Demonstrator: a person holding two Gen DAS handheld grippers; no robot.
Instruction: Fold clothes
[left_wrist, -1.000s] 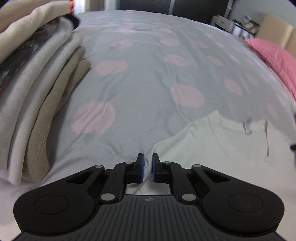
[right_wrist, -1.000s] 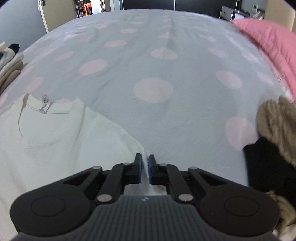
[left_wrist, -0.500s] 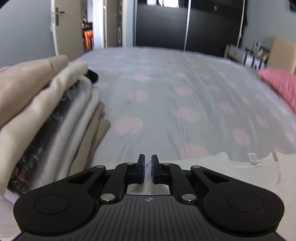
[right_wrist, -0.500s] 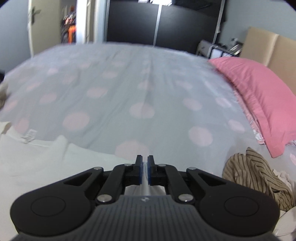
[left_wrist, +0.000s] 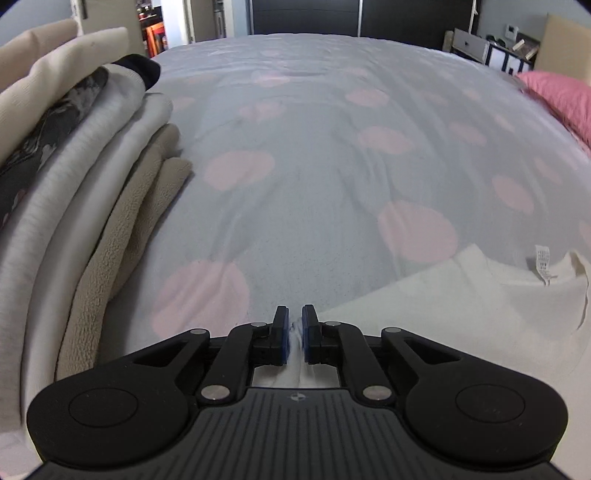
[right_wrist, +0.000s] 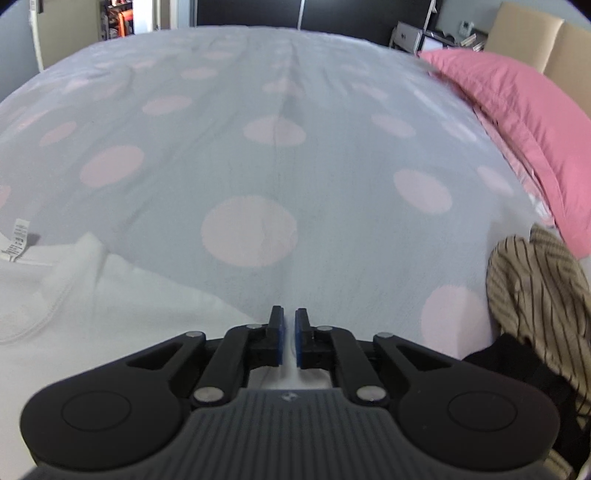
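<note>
a: what do your jaws hold?
b: both pinch the white shirt (left_wrist: 480, 317): left gripper (left_wrist: 294, 334) and right gripper (right_wrist: 289, 336) nip opposite shoulder edges. it lies on the bed (right_wrist: 258, 147).
a: how will it handle?
b: you'd expect light, limp cloth; grip the seams and keep it taut.

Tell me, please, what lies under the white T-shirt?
The white T-shirt lies on the spotted bedcover, which shows beyond its collar. Whatever is beneath the shirt's middle is covered.
</note>
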